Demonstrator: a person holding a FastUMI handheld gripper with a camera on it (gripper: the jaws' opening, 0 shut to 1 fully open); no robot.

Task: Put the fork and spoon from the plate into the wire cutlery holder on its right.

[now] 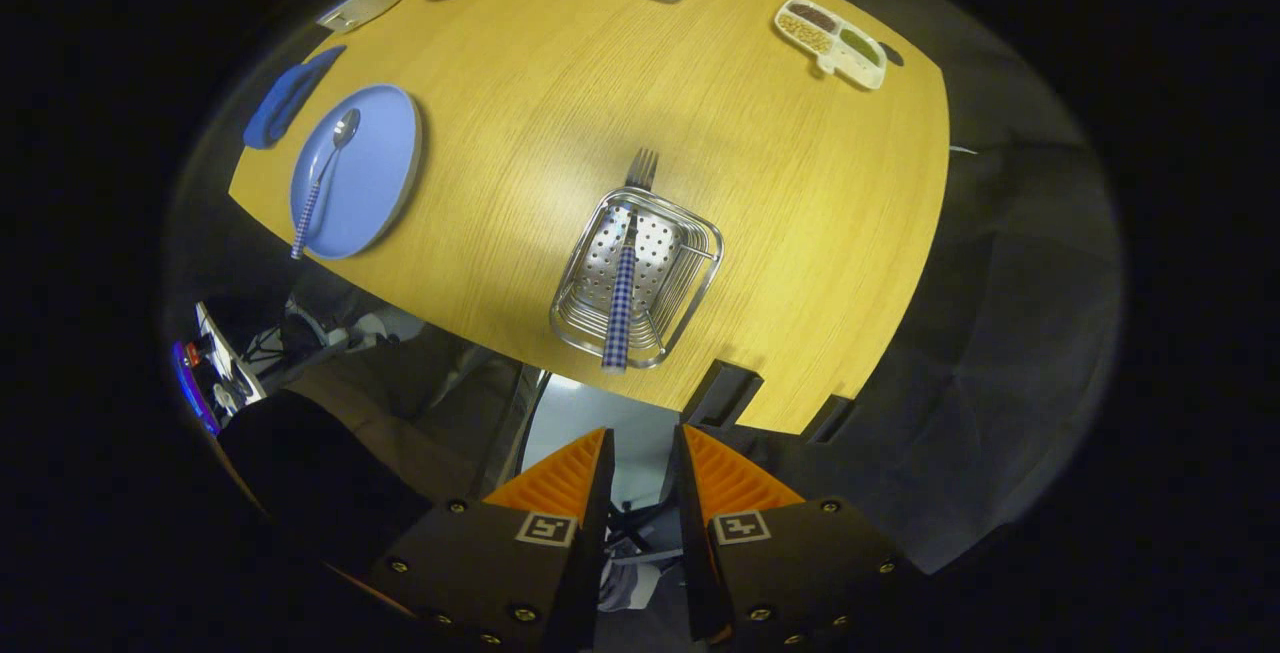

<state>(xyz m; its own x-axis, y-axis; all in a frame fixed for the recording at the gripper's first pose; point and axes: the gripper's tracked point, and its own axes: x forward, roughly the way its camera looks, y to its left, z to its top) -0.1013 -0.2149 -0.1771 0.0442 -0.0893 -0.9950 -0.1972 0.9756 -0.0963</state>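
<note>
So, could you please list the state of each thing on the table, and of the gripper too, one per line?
fork: in the wire cutlery holder, tines over the far rim
spoon: lying on the plate, not yet moved
blue plate: holds the spoon
wire cutlery holder: upright, holds the fork
hand-held gripper: fingers slightly apart, holding nothing, short of the table
sectioned dish: filled

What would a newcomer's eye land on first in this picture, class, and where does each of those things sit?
First comes the wire cutlery holder just ahead of the open, empty gripper, with the fork lying across it, tines poking over its far rim. Next is the blue plate off to the holder's left near the yellow wooden table edge, with the spoon lying on it.
</note>
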